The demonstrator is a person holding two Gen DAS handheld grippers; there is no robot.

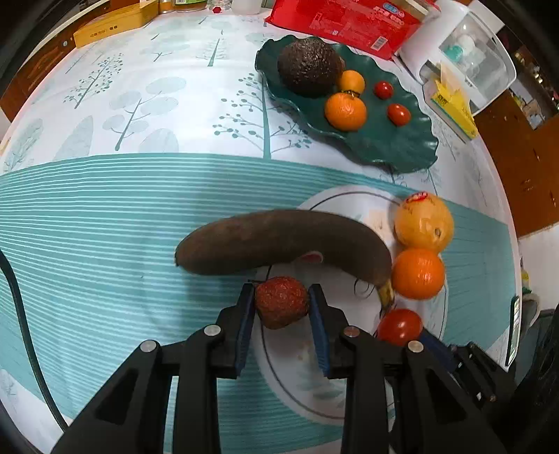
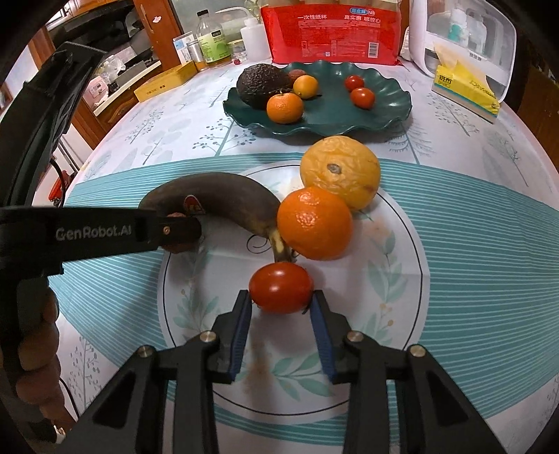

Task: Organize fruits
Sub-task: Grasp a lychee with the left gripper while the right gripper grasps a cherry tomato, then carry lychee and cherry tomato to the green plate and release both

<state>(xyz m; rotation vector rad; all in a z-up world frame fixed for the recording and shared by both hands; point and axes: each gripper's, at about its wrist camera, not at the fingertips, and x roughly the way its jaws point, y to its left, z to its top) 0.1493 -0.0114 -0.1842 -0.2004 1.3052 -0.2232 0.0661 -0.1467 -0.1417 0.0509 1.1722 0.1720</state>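
My left gripper (image 1: pixel 281 297) is shut on a rough red lychee (image 1: pixel 281 302) just in front of a dark brown banana (image 1: pixel 279 241). My right gripper (image 2: pixel 281 301) is shut on a red tomato (image 2: pixel 281 287), which also shows in the left wrist view (image 1: pixel 400 326). Behind the tomato lie an orange tangerine (image 2: pixel 314 223) and a yellow wrinkled orange (image 2: pixel 340 171). A dark green wavy plate (image 2: pixel 384 111) at the back holds an avocado (image 2: pixel 262 85), a tangerine (image 2: pixel 284 107), a small yellow-orange fruit (image 2: pixel 305 86) and two tomatoes (image 2: pixel 362 97). The left gripper shows from the side at the left of the right wrist view (image 2: pixel 178 232).
The fruits sit on a round table with a teal and white patterned cloth (image 1: pixel 104 216). At the back stand a red package (image 2: pixel 332 31), bottles (image 2: pixel 211 38), a yellow box (image 2: pixel 167 82), a tissue pack (image 2: pixel 464 90) and a white container (image 2: pixel 464 31). A black cable (image 1: pixel 21 314) runs at left.
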